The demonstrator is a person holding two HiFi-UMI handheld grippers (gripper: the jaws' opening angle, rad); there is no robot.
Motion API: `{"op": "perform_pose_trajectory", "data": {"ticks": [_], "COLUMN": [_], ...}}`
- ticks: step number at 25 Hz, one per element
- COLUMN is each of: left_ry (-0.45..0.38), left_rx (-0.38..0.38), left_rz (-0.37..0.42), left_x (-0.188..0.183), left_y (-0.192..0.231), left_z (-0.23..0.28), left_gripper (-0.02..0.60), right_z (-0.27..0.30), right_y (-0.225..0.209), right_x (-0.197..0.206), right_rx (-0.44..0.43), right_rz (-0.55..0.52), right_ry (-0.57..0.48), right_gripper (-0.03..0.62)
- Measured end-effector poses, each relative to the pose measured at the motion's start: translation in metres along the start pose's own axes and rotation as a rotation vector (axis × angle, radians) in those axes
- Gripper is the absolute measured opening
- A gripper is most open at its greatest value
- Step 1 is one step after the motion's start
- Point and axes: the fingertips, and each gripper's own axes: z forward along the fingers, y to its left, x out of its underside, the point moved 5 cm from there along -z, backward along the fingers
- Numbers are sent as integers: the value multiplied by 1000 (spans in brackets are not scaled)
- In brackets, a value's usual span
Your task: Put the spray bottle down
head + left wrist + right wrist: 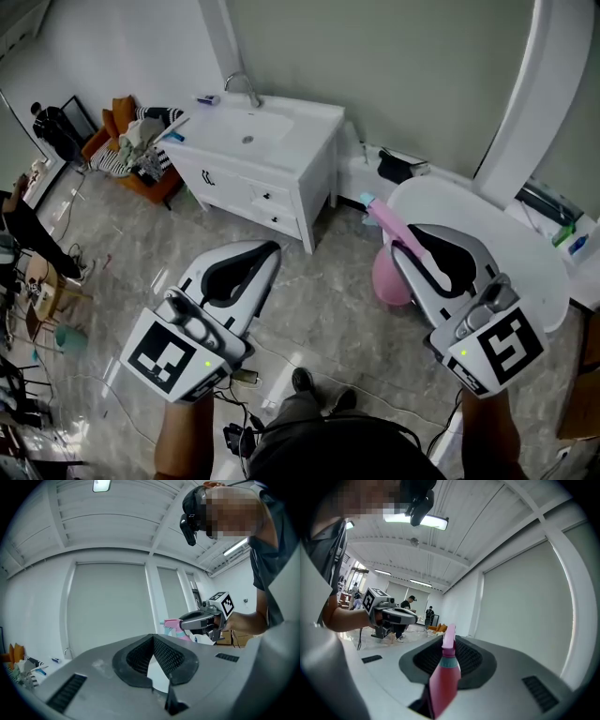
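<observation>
We start at the right gripper point(452, 640). Its jaws are closed on the spray bottle point(442, 682) and are held partly apart by it. In the right gripper view, the pink body sits low between the pads at the camera end. The teal collar and pink head slant out towards the jaw tips.

From the head view, the right gripper point(415, 234) carries the spray bottle point(390, 277) clear of the floor. The bottle's teal nozzle points up and to the left, and its round body hangs just beside the edge of the white round table point(530, 258). We cannot tell whether it touches that edge.

The left gripper point(153, 637) has its pad tips brought together, with nothing between them. It shows at the lower left of the head view, well apart from the bottle (the left gripper point(269, 251) faces the same way as the right one).

Both grippers are held level in front of the person, each with a bare forearm behind its marker cube. The left forearm point(180, 442) and the right forearm point(487, 433) come up from the bottom edge.

Beyond them are the pale marbled floor point(328, 309) and a white vanity with a sink point(258, 141) against the wall.
</observation>
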Motion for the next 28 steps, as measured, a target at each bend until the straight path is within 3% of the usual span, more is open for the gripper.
{"op": "perform_pose_trajectory", "data": {"ticks": [19,28], "left_ry": [-23,-41], "left_rx": [75,85], "left_rz": [-16,-16], "left_x": [26,28], "left_y": [123,154], "left_z": [10,27], "left_gripper": [5,5], "right_z": [118,146], "right_y": [-2,-19], "right_x": [-6,-6], "right_rx": [80,92], "right_rz": [-1,2], "right_ry": [37,37], "right_gripper": [83,83]}}
